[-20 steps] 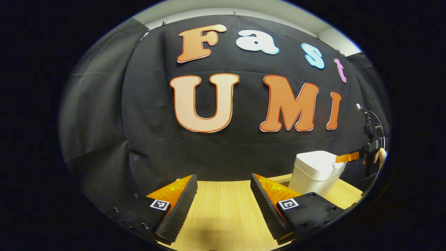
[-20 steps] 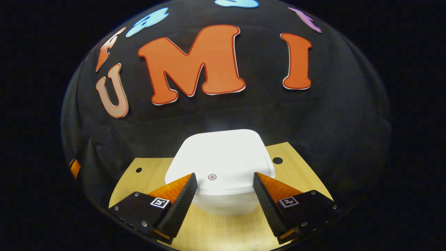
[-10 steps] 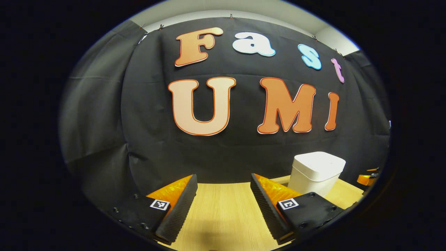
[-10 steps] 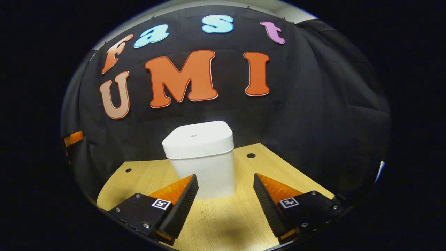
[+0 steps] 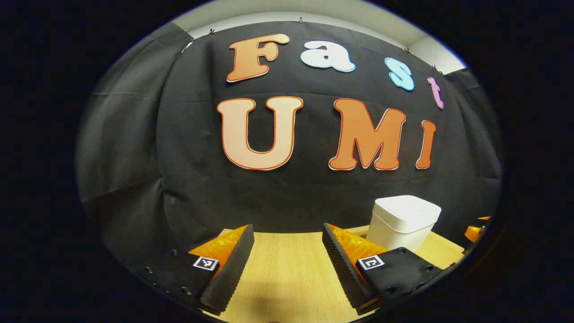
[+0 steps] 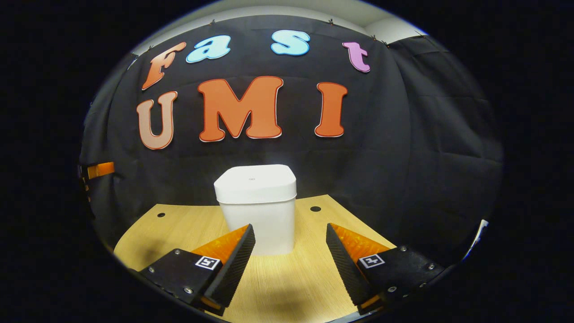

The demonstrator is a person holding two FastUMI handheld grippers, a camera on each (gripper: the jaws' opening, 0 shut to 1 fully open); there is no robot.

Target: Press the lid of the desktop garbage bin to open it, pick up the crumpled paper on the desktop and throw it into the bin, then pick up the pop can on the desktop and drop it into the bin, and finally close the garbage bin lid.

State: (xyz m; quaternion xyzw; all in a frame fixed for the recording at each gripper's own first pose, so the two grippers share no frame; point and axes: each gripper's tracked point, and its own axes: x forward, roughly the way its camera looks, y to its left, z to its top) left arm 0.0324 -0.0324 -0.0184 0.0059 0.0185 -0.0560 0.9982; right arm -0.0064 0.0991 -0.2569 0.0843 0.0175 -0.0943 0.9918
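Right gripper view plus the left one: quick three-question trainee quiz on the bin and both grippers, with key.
1. True or false: the lid of the white garbage bin stands open.
2. Multiple choice: the right gripper is A) shut on the bin, B) open and apart from the bin, C) pressing down on the lid.
3. Fill in: in the left gripper view, the bin stands on the wooden desktop to the ____ of the open left gripper.

Key: 1 false, the lid sits flat and closed. 2 B, nothing lies between the jaws. 3 right.
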